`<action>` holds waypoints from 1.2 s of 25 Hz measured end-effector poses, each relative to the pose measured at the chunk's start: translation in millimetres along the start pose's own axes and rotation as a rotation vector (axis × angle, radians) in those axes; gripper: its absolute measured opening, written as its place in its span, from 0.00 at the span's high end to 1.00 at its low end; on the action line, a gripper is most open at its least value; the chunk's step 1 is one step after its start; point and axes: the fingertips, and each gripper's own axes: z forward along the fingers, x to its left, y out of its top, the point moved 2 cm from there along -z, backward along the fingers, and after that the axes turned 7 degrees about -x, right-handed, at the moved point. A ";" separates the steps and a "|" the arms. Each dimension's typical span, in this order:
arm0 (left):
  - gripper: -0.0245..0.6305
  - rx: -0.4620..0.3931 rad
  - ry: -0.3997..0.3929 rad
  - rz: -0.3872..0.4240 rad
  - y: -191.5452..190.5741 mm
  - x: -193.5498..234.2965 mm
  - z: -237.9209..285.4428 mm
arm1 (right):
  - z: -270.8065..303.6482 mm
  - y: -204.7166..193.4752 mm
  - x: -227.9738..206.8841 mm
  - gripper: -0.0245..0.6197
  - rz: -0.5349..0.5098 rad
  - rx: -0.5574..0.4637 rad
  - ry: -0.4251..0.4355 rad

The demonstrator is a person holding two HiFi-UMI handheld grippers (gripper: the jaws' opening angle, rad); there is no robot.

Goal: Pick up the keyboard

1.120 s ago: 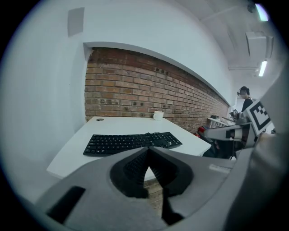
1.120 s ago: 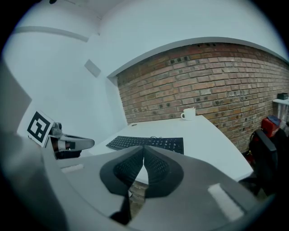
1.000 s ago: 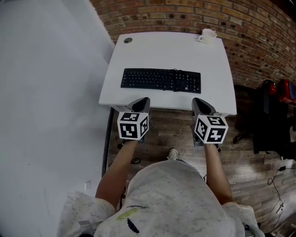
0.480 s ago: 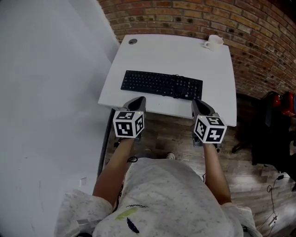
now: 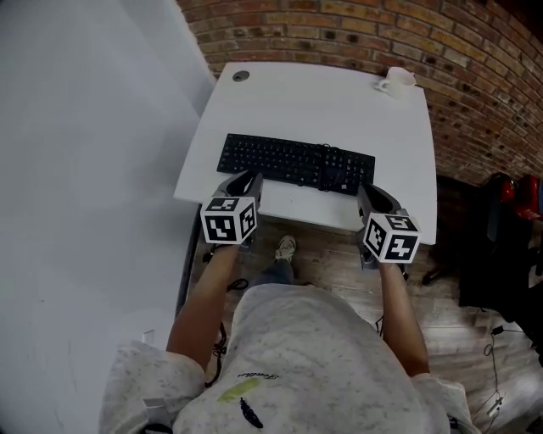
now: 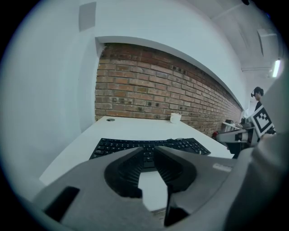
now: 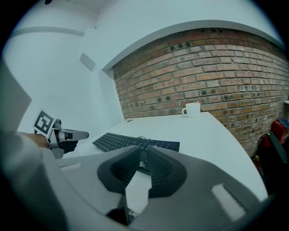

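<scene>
Left gripper [image 5: 241, 181]: at the desk's 7 o'clock edge, pointing toward 12 o'clock and tilted down; in the left gripper view [image 6: 148, 151] the jaws stand a narrow slit apart and are opening; nothing sits between the pads, only the keys beyond show through the gap; no contact with anything.
Cable grommet [image 5: 241, 75]: a small round fitting at the desk's 11 o'clock corner; well apart from everything else.
White desk [image 5: 322, 102]: mostly bare top; a white wall at its 9 o'clock side, a brick wall [image 5: 356, 25] from 12 to 3 o'clock.
Black keyboard [image 5: 295, 164]: flat on the desk's 6 o'clock half, long side across, slightly skewed; its left end lies just at 12 o'clock of the left gripper, its right end just at 12 o'clock of the right one; a dark cable [image 5: 327, 153] loops over its right half.
Right gripper [image 5: 370, 196]: at the desk's 5 o'clock edge, aimed at 12 o'clock, tilted down; in the right gripper view [image 7: 140, 158] its jaws are a thin gap apart and opening; empty, the keyboard [image 7: 118, 140] ahead and to the left of it.
White cup [image 5: 397, 80]: on a saucer at the desk's 1 o'clock corner; far from the work.
Done: both grippers lined up near the keyboard's two ends.
Left: by my reading, nearly everything; jaws need to open wider, reach each end, close, then lift.
</scene>
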 end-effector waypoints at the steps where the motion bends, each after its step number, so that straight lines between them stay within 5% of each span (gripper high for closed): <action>1: 0.84 0.006 0.000 0.003 -0.9 4.4 5.5 | 5.0 -1.2 -2.5 0.87 0.002 0.006 -0.005; 22: 0.36 0.140 0.085 0.066 -9.5 119.5 96.1 | 89.6 -16.0 -51.7 0.49 0.031 0.116 -0.188; 30: 0.21 0.200 0.031 0.041 -19.0 132.8 114.7 | 108.9 -21.6 -60.1 0.38 0.101 0.147 -0.212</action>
